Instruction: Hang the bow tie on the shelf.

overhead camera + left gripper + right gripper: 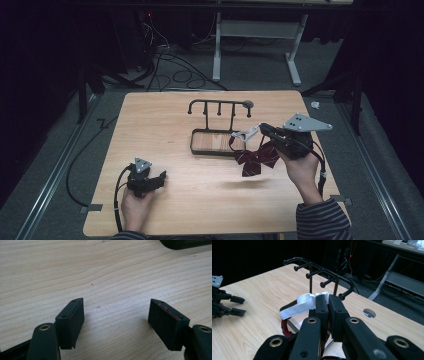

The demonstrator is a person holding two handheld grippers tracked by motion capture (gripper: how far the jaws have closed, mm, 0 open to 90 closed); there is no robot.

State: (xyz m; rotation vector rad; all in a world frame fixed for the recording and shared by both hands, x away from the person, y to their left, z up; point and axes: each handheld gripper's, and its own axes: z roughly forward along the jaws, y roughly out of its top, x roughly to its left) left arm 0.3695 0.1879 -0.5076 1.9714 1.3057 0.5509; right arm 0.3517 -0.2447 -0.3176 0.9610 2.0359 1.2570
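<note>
A dark red striped bow tie (pixel 257 159) hangs above the table from its white strap (pixel 245 134). My right gripper (pixel 260 131) is shut on that strap, held up at the table's right half. In the right gripper view the jaws (pixel 329 301) are pressed together on the white strap (pixel 299 304), with a bit of the red tie (pixel 284 327) below. Just beyond stands a black peg rack (pixel 322 272), which rises from a black-rimmed tray base (pixel 212 142). My left gripper (pixel 160 177) rests near the front left, open (pixel 116 312) over bare wood with nothing between its fingers.
The wooden table (pixel 165 120) has a round grommet hole (pixel 248 104) behind the rack. Cables trail from both grippers over the front edge. Beyond the table are a dark floor with cables and a grey desk frame (pixel 255 45).
</note>
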